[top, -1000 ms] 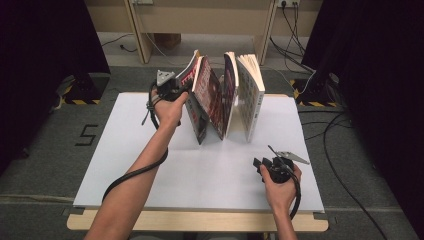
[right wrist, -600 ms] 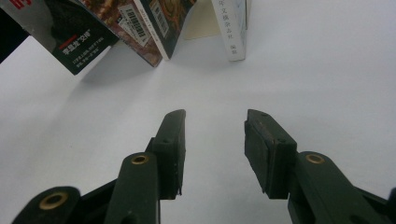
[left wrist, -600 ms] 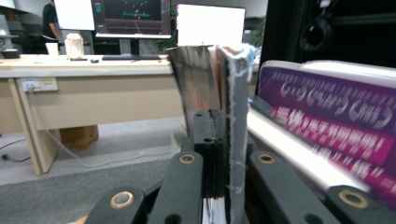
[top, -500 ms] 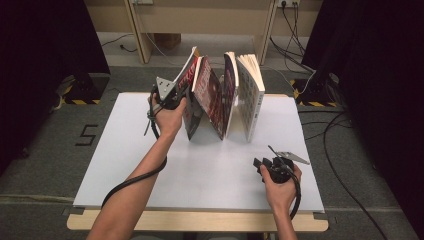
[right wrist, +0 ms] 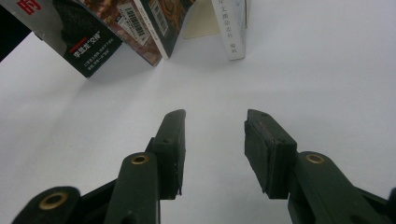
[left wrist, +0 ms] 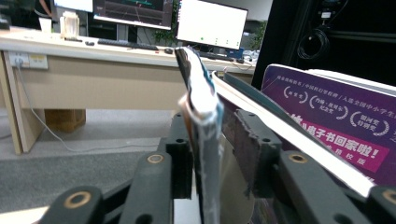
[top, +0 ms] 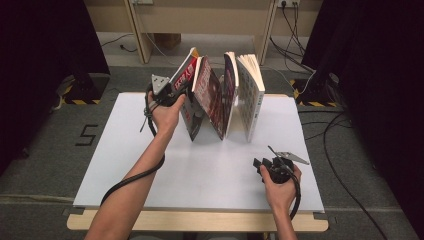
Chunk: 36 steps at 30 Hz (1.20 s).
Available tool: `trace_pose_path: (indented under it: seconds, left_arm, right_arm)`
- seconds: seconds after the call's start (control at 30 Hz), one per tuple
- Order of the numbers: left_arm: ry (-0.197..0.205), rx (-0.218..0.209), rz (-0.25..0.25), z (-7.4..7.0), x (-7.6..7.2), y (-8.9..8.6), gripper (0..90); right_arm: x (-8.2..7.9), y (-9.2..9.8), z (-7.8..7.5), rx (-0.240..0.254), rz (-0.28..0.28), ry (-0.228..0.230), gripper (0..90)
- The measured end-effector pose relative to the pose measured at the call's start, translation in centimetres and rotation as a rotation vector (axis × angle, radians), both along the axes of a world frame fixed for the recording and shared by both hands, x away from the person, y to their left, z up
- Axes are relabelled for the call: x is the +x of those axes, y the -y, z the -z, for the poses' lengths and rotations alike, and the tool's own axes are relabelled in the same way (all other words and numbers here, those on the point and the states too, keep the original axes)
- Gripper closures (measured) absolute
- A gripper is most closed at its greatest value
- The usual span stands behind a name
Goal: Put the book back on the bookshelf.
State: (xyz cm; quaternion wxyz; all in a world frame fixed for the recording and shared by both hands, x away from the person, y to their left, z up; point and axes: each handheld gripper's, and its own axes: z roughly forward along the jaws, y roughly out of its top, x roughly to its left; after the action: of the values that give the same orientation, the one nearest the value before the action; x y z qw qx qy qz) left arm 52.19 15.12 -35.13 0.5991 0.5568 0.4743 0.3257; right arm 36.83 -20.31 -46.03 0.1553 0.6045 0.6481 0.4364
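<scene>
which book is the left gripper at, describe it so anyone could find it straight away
On the white table a row of books stands on end near the far edge. The left gripper has its jaws around the top edge of the leftmost book. That book leans left and has a white cover with red characters, unlike its darker neighbour.

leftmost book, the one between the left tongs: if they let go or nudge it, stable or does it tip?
Probably tips easily: the leftmost book stands on edge, leaning onto the next book. Its cover looks thin and glossy, so likely floppy and a bit slippery. The left tongs have just been opening, cover between them.
</scene>
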Motion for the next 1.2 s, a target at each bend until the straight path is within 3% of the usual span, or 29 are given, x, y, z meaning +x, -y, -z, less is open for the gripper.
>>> trace_pose_path:
  seconds: [0.23, 0.53, 0.87, 0.97, 1.1, 1.2]
  left_arm:
    - [-0.045, -0.013, -0.010, 1.0, 0.2, -0.2, 61.1]
    - [-0.065, -0.011, -0.020, 1.3, -0.1, -0.6, 56.5]
    - [-0.049, -0.011, -0.062, 0.4, -3.5, -1.6, 52.4]
    - [-0.021, -0.006, -0.050, -0.1, -5.1, -1.5, 52.7]
    - [-0.012, -0.009, 0.032, -0.4, -6.8, -0.4, 54.1]
    - [-0.024, 0.003, 0.079, -0.3, -7.2, 0.9, 55.6]
  right_arm:
    - [0.0, 0.1, 0.0, -0.002, 0.000, 0.000, 58.7]
    - [0.0, 0.0, 0.0, 0.001, 0.002, -0.002, 58.7]
    - [0.0, -0.1, 0.1, -0.005, -0.001, 0.000, 58.7]
    - [0.0, -0.2, 0.0, -0.002, -0.003, 0.000, 58.7]
    - [0.0, -0.3, 0.1, -0.004, -0.003, -0.001, 58.7]
    - [0.0, -0.3, 0.0, -0.003, 0.000, -0.004, 58.7]
